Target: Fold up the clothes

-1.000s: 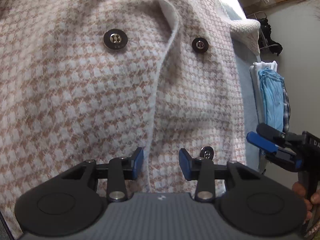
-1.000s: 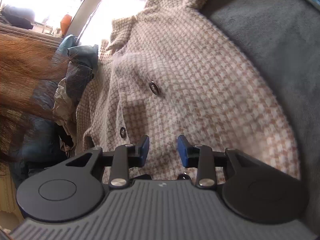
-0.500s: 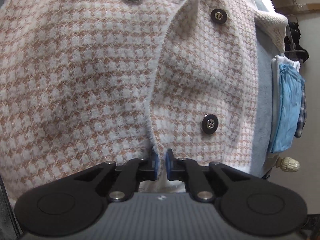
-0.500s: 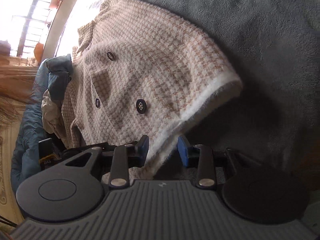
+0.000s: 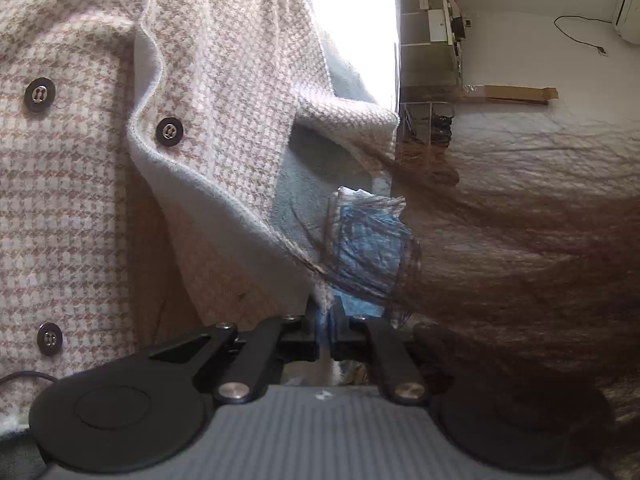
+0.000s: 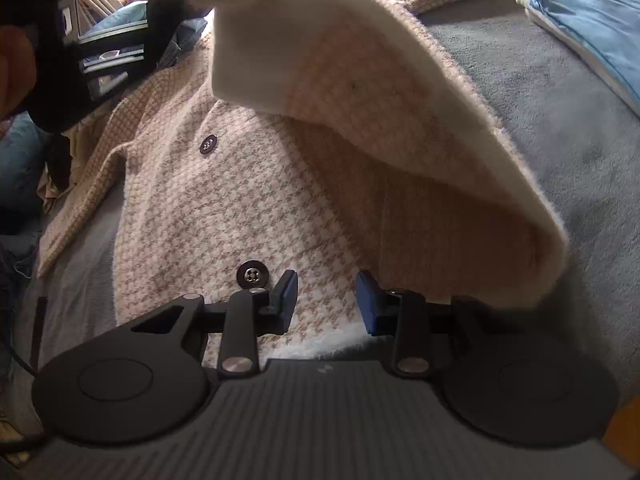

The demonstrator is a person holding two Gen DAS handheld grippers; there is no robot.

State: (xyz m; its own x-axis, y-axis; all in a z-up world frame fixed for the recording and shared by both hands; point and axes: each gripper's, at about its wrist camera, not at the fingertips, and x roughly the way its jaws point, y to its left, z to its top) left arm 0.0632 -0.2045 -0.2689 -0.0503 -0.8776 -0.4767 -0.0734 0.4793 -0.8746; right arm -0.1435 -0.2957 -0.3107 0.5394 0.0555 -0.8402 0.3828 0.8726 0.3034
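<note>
Left gripper (image 5: 328, 318) pinches the hem of the jacket (image 5: 80, 184), pads pressed on the white edge; front panel lifted toward 12 o'clock, likely to fold it across the body. Right gripper (image 6: 326, 300) spread, holding nothing, low over the jacket's bottom edge near a button (image 6: 252, 275) at 10 o'clock (perhaps readying a second pinch); the jacket otherwise lies on the grey blanket (image 6: 560, 152); folded blue clothes (image 6: 592, 20) at 1 o'clock.

One houndstooth jacket (image 6: 224, 208) lay on one grey blanket (image 6: 560, 128). Three dark buttons (image 5: 169, 131) showed on it in the left wrist view, two in the right. One folded blue garment (image 6: 592, 20) sat beside it, and two grippers were in view.
</note>
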